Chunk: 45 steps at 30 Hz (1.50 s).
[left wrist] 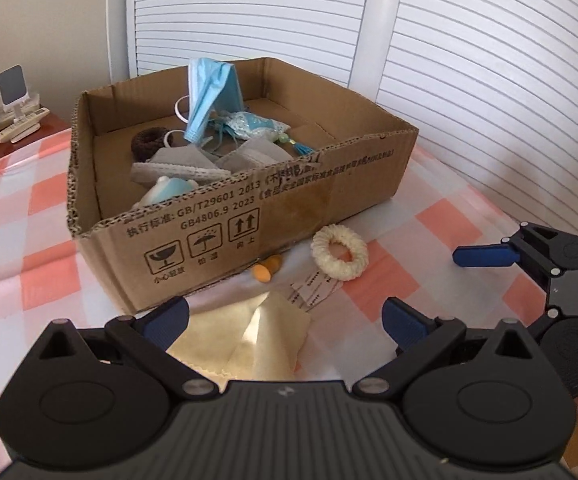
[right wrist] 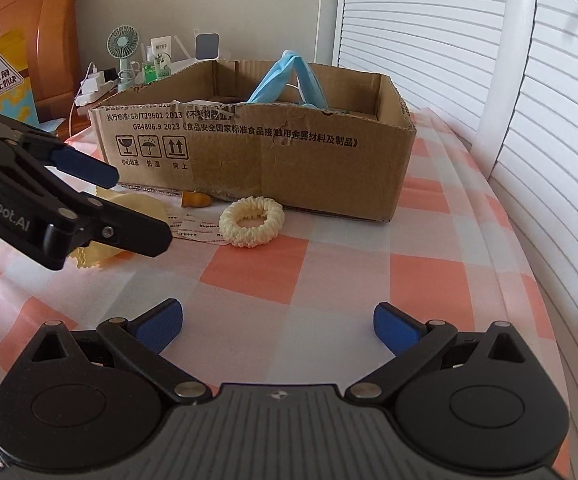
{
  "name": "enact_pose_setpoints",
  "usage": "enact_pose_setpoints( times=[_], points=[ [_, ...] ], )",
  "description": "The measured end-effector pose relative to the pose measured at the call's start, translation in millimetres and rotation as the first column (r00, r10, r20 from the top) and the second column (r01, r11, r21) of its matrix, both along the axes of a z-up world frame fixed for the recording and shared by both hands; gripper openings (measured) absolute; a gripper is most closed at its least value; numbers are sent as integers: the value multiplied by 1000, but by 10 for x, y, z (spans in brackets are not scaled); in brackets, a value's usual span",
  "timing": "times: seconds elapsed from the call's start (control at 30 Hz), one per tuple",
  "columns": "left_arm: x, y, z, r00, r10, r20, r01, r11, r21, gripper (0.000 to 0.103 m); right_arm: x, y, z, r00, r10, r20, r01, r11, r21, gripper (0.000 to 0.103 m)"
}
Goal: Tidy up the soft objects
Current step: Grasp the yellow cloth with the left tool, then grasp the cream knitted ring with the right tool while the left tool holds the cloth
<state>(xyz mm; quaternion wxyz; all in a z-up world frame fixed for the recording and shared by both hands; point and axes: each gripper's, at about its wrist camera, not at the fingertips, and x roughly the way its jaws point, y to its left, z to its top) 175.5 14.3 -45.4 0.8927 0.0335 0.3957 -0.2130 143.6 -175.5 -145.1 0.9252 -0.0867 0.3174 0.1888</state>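
Two grippers hover with fingers spread, gripping nothing.
The left gripper (left wrist: 285, 316) hangs over the folded yellow cloth (left wrist: 249, 344); the right gripper (right wrist: 275, 324) faces the cream knitted scrunchie (right wrist: 252, 221) lying beside the brown cardboard box (right wrist: 289, 168) on the pink checked tablecloth (right wrist: 289, 280).

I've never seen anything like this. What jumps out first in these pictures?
A torn cardboard box sits on a pink-checked tablecloth, with a blue face mask sticking up above the soft odds and ends inside it. In front of the box lie a cream scrunchie and a yellow cloth. At the bottom of each view an open hand-held gripper with blue pads points at them: left, right.
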Motion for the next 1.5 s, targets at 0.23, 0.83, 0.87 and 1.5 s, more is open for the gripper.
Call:
enact_pose_setpoints(
  times=[0.23, 0.83, 0.87, 1.5],
  points=[
    [154, -63, -148, 998, -26, -56, 28, 999, 36, 102, -9, -2, -3, 1000, 0, 7, 0, 1000, 6, 103],
    [157, 156, -143, 996, 30, -79, -23, 996, 85, 99, -48, -3, -15, 1000, -3, 21, 3, 1000, 10, 103],
    [147, 164, -147, 997, 28, -73, -21, 996, 91, 97, -50, -4, -17, 1000, -2, 22, 2, 1000, 10, 103],
    [-350, 443, -75, 990, 144, -12, -142, 987, 79, 28, -34, 35, -2, 1000, -24, 12, 24, 1000, 0, 103]
  ],
)
